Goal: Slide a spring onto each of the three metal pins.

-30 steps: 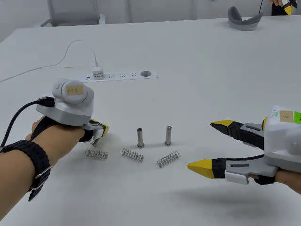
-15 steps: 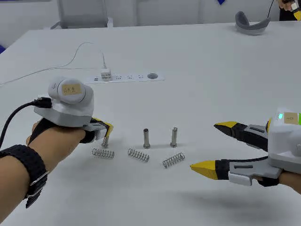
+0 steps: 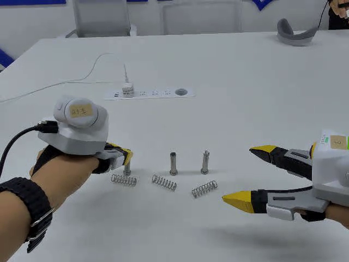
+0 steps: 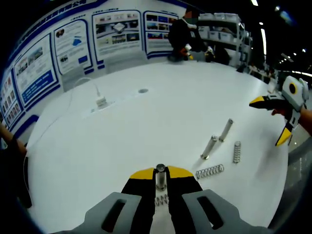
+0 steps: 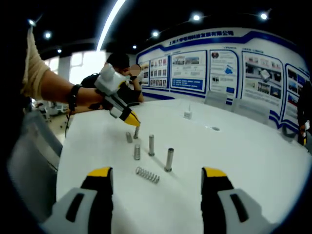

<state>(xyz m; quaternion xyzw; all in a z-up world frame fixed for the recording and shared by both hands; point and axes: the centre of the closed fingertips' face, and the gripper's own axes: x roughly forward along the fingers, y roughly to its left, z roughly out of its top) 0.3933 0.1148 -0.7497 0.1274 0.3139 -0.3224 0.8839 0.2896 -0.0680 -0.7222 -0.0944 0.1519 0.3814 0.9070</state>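
Note:
Three short metal pins stand upright in a row on the white table. My left gripper [image 3: 124,156] [image 4: 160,176] is shut on the left pin [image 3: 127,168] [image 4: 160,171] near its top. The middle pin [image 3: 173,163] [image 4: 209,146] and the right pin [image 3: 205,162] [image 4: 226,129] stand free. Three springs lie flat just in front of them: the left spring [image 3: 124,179], the middle spring [image 3: 164,182] and the right spring [image 3: 204,189]. To the right of the row, my right gripper [image 3: 251,174] [image 5: 157,175] hovers open with nothing between its jaws.
A white power strip [image 3: 150,93] with a plug and cable lies farther back on the table. A grey headband-shaped object [image 3: 297,30] rests at the far right corner. Chairs stand behind the table's far edge. A person stands behind the left gripper in the right gripper view.
The head camera has tilted, so the whole scene sits lower and further right. The left pin now shows below the left jaws. Neither gripper has visibly moved relative to the pins.

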